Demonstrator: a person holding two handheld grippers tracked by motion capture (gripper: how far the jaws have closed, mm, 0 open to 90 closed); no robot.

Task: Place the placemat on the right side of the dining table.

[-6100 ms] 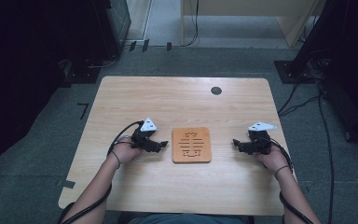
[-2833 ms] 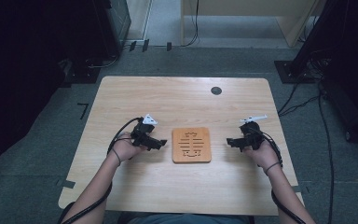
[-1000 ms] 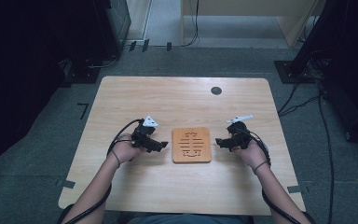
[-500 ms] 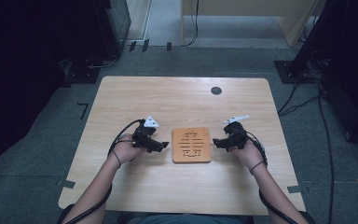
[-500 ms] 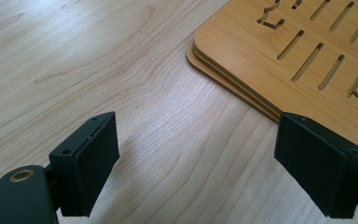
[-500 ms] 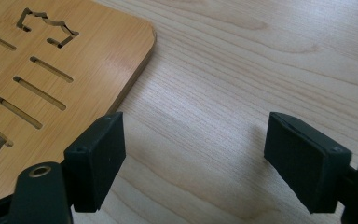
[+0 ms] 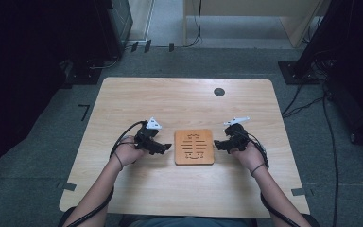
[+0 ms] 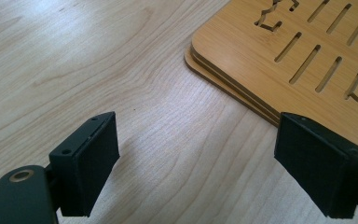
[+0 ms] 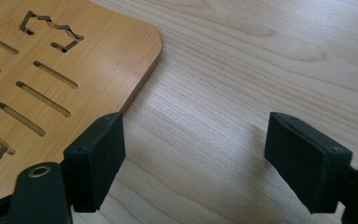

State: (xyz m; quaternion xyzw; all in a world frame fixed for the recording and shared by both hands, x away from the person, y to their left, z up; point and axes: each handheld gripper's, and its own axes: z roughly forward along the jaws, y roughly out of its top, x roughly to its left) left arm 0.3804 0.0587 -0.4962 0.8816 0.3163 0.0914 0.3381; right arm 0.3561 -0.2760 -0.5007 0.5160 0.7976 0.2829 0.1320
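Observation:
A square bamboo board (image 7: pixel 194 146) with cut-out slots lies flat at the middle of the table (image 7: pixel 170 101). My left gripper (image 7: pixel 168 148) rests low just off its left edge, jaws open and empty. In the left gripper view the board (image 8: pixel 307 56) shows layered edges, and the gripper (image 8: pixel 209 168) has one pad over the board's corner and the other over bare wood. My right gripper (image 7: pixel 217 145) sits open and empty at the board's right edge. In the right gripper view the board (image 9: pixel 37 60) lies beside and behind the left pad of the gripper (image 9: pixel 200 163), not touching.
A dark round grommet hole (image 7: pixel 219 91) sits near the table's far edge. Dark equipment stands and cables (image 7: pixel 312 99) crowd the floor to the right and back left. Bare tabletop stretches all around the board.
My right gripper has slid left to the board's right edge, jaws still wide. The left gripper and the board have stayed put.

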